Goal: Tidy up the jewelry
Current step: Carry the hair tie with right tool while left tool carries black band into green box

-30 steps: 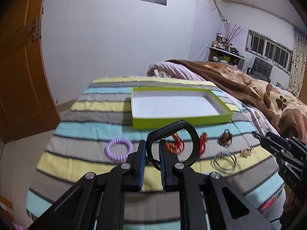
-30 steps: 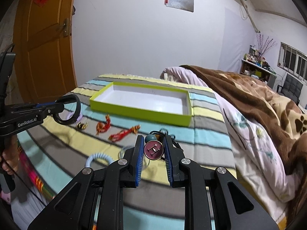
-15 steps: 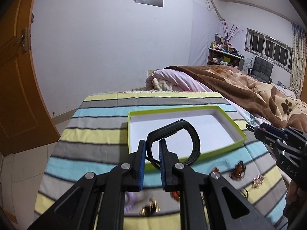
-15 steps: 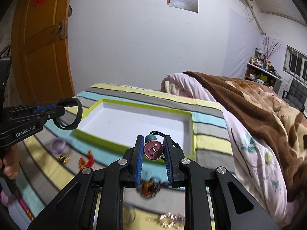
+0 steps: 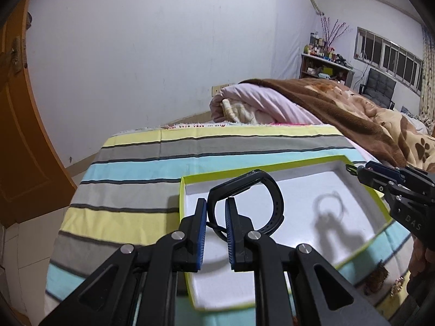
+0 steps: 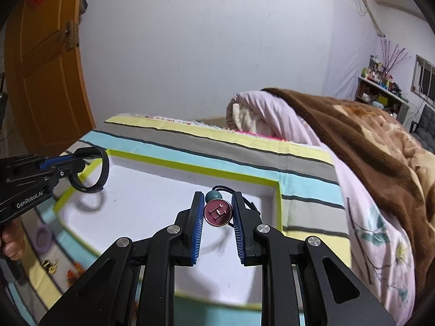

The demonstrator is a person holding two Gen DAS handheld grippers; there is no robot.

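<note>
Between the blue pads of the left gripper (image 5: 214, 213) sits a black band bracelet (image 5: 261, 190), the jaws clamped on its lower strap so that the loop stands up and arcs forward over the white floor of the lime-green tray (image 5: 181, 195). In the right wrist view the same bracelet (image 6: 92, 169) hangs from that gripper (image 6: 74, 167) above the tray's left rim, with a soft ring-shaped shadow on the white floor beneath it. The right gripper (image 6: 217, 213) is closed on a round maroon charm (image 6: 218, 213) marked with a metal H; a teal bead (image 6: 213, 195) rests just behind the charm and a thin black cord (image 6: 244, 202) loops out past the right pad. This piece is held over the tray's interior (image 6: 276, 190), toward its far right corner. The tray lies on a striped cloth (image 5: 130, 174) of yellow, grey and light blue bands. On the cloth near the tray's near edge lie a lilac coiled hair tie (image 6: 43, 237), a small gold piece (image 6: 50, 266) and a blurred red-orange ornament (image 6: 74, 270); from the left camera, two more small ornaments (image 5: 376, 278) show beside the tray's right corner. A brown paw-print blanket (image 5: 367, 114) over pink bedding (image 6: 361, 217) fills the right side, and an orange door (image 6: 40, 62) stands at left.
</note>
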